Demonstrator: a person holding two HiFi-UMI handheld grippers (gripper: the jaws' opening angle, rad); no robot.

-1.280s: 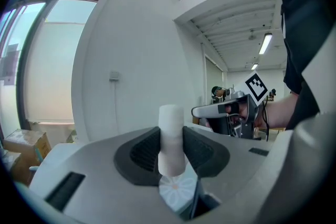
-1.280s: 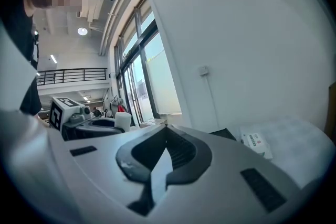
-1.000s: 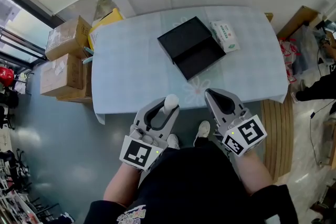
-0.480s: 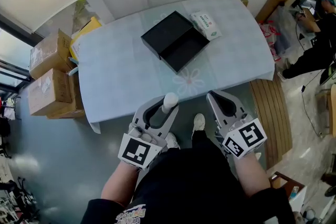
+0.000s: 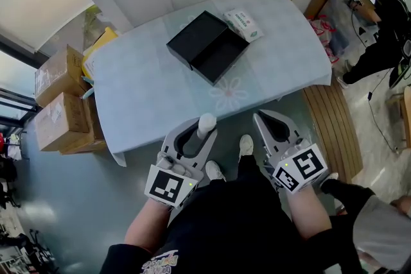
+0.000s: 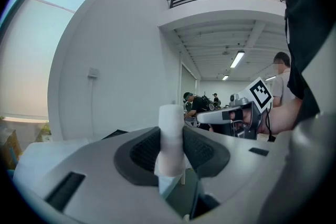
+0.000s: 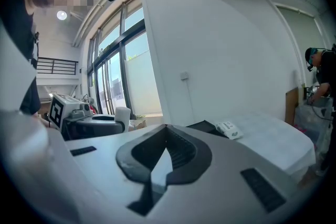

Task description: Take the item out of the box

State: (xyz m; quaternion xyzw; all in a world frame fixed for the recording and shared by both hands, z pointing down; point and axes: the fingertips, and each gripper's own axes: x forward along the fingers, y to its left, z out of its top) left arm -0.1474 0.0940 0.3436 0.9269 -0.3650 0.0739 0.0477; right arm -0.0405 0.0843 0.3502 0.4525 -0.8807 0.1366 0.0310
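The left gripper (image 5: 204, 133) pinches a small white cylinder (image 6: 170, 134) upright, well short of the open black box (image 5: 207, 47) ahead; the right gripper (image 5: 257, 115) is closed, empty.

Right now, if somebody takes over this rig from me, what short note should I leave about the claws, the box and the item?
Left claw: shut on a white cylinder, held upright in front of the table's near edge, above the floor.
Right claw: shut, nothing in it, level with the left one.
Black box: open on the table, its two halves side by side; nothing shows inside. A white packet lies next to it on the far side.
Done: the item seems to be out of the box, in the left claw.
Left: probably to set the cylinder down on the table.
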